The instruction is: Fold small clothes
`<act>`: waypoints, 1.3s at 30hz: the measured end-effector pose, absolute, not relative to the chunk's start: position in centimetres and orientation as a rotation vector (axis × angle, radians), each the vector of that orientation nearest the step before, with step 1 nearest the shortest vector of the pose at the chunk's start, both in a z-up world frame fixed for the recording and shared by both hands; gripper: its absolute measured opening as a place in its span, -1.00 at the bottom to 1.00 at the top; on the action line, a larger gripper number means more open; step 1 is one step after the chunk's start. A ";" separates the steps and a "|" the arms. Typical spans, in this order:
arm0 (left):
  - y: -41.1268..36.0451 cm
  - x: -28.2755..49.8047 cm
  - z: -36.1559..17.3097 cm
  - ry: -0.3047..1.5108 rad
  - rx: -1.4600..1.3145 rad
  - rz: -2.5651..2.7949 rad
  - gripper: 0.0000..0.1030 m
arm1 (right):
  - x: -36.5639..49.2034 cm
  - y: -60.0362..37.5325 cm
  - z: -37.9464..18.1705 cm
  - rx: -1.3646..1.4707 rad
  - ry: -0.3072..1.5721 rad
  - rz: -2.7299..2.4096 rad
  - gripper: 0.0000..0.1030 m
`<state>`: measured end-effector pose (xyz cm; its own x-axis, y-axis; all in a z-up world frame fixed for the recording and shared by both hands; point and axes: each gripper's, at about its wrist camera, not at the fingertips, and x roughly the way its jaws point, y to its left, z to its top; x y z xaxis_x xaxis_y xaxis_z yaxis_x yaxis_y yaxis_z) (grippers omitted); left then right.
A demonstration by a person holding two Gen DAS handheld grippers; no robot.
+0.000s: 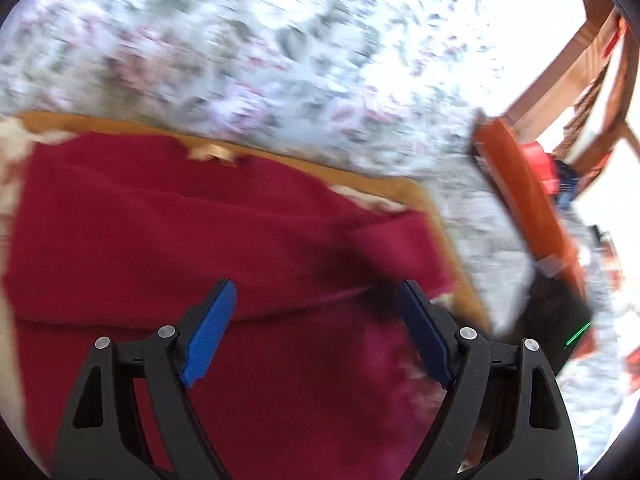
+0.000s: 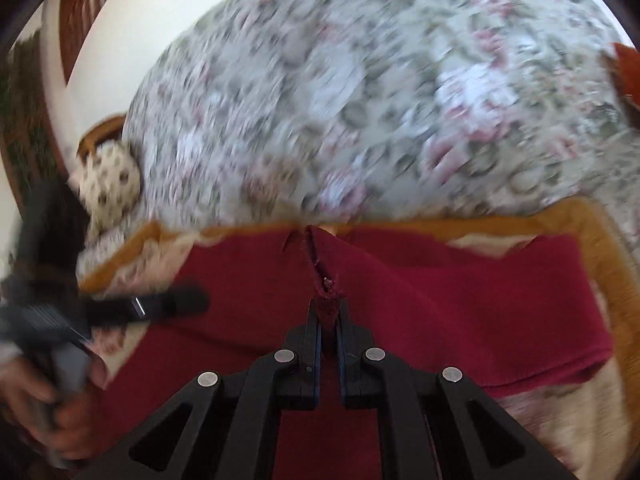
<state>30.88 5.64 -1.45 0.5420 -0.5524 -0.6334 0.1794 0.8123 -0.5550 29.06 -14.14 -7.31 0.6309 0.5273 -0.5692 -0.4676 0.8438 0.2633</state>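
A dark red knit garment (image 1: pixel 168 232) lies spread on a cream mat with an orange-brown border (image 1: pixel 424 194). My left gripper (image 1: pixel 316 312) is open just above the garment, blue pads apart, nothing between them. In the right wrist view my right gripper (image 2: pixel 329 312) is shut on a pinched fold of the red garment (image 2: pixel 460 292), with cloth bunched between the jaws. The left gripper (image 2: pixel 172 302) shows blurred at the left of that view, held by a hand (image 2: pixel 60 412). The right gripper's orange body (image 1: pixel 524 196) shows at the right of the left wrist view.
A floral pink, green and white bedspread (image 2: pixel 360 100) covers the surface behind the mat. A spotted cream cushion (image 2: pixel 108 188) sits at the far left. Wooden furniture (image 1: pixel 592 60) stands at the upper right of the left wrist view. Both views are motion-blurred.
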 end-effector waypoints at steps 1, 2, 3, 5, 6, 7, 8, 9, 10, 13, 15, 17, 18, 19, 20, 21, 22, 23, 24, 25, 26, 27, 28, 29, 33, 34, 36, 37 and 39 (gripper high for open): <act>4.9 31.3 -1.6 0.926 -0.458 -0.454 0.62 | 28.3 -13.1 -8.3 0.073 0.696 0.576 -0.89; 4.2 31.8 -2.1 0.956 -0.445 -0.447 0.62 | 28.2 -12.0 -9.3 0.052 0.710 0.577 -0.89; 3.6 32.4 -2.7 0.985 -0.431 -0.442 0.61 | 28.5 -11.5 -9.9 0.039 0.717 0.570 -0.89; 2.8 33.5 -4.2 1.038 -0.438 -0.427 0.61 | 29.3 -11.1 -10.5 0.022 0.740 0.554 -0.89; 2.7 34.0 -4.8 1.053 -0.456 -0.421 0.61 | 29.4 -11.3 -10.6 0.029 0.745 0.553 -0.89; 2.7 34.4 -5.4 1.055 -0.484 -0.426 0.61 | 29.3 -11.6 -10.5 0.032 0.746 0.552 -0.89; 2.7 34.5 -5.7 1.052 -0.509 -0.437 0.61 | 29.2 -11.8 -10.5 0.034 0.749 0.555 -0.88; 2.7 34.7 -6.0 1.052 -0.536 -0.449 0.61 | 29.1 -11.9 -10.6 0.034 0.750 0.558 -0.84; 2.5 34.6 -6.2 1.048 -0.548 -0.457 0.61 | 28.7 -12.3 -10.5 0.035 0.747 0.559 -0.80; 1.9 34.5 -6.3 1.029 -0.533 -0.468 0.61 | 28.1 -12.8 -10.2 0.038 0.729 0.553 -0.36; 2.2 34.6 -6.4 1.008 -0.559 -0.461 0.61 | 28.2 -13.1 -10.2 0.056 0.733 0.546 -0.36; 2.3 35.0 -6.8 1.016 -0.577 -0.454 0.51 | 27.9 -14.1 -10.0 0.099 0.726 0.544 -0.33; 2.4 35.1 -6.9 1.022 -0.577 -0.447 0.36 | 27.5 -14.6 -10.0 0.114 0.720 0.531 -0.32; 2.3 35.2 -7.0 1.028 -0.568 -0.438 0.29 | 27.1 -15.1 -10.0 0.123 0.715 0.522 -0.30; 2.1 35.3 -7.1 1.035 -0.557 -0.428 0.20 | 26.5 -15.9 -10.1 0.136 0.715 0.494 -0.29; 2.0 35.3 -7.1 1.036 -0.547 -0.420 0.06 | 26.0 -16.6 -10.2 0.152 0.712 0.473 -0.29; 1.8 35.3 -7.0 1.035 -0.529 -0.407 -0.12 | 25.6 -17.1 -10.3 0.173 0.709 0.466 -0.28; 1.5 35.3 -7.1 1.049 -0.499 -0.376 -0.52 | 25.2 -18.0 -10.6 0.212 0.709 0.462 -0.28; 1.4 35.3 -7.2 1.064 -0.470 -0.342 -0.85 | 25.1 -18.7 -10.9 0.248 0.716 0.448 -0.28; 1.4 35.1 -7.0 1.063 -0.442 -0.319 -0.89 | 25.0 -19.5 -11.4 0.290 0.729 0.422 -0.28; 1.5 34.8 -6.5 1.045 -0.425 -0.314 -0.91 | 25.0 -20.0 -11.6 0.313 0.735 0.414 -0.28; 1.6 34.6 -5.8 1.017 -0.409 -0.314 -0.91 | 25.0 -20.5 -11.7 0.339 0.736 0.412 -0.28; 2.0 34.2 -4.7 0.979 -0.398 -0.322 -0.91 | 25.0 -20.9 -11.9 0.361 0.734 0.410 -0.28; 2.6 34.0 -3.4 0.942 -0.399 -0.338 -0.91 | 25.2 -20.9 -11.9 0.365 0.740 0.410 -0.28; 6.5 33.4 2.1 0.833 -0.415 -0.368 -0.91 | 25.3 -20.1 -11.8 0.324 0.757 0.415 -0.28; 7.3 33.3 3.0 0.817 -0.411 -0.362 -0.91 | 25.3 -19.9 -11.9 0.318 0.761 0.419 -0.28; 10.5 33.2 4.8 0.794 -0.409 -0.329 -0.91 | 25.4 -19.8 -11.9 0.313 0.768 0.424 -0.28; 11.5 33.1 5.0 0.792 -0.404 -0.315 -0.91 | 25.4 -19.8 -12.0 0.316 0.768 0.425 -0.28; 14.1 33.4 4.8 0.807 -0.391 -0.258 -0.91 | 25.4 -20.0 -12.0 0.328 0.768 0.426 -0.28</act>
<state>33.39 14.10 4.83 0.6663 -0.3688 -0.6481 0.0755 0.8980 -0.4334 25.41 -19.99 -12.04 0.6418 0.4831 -0.5956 -0.2492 0.8658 0.4339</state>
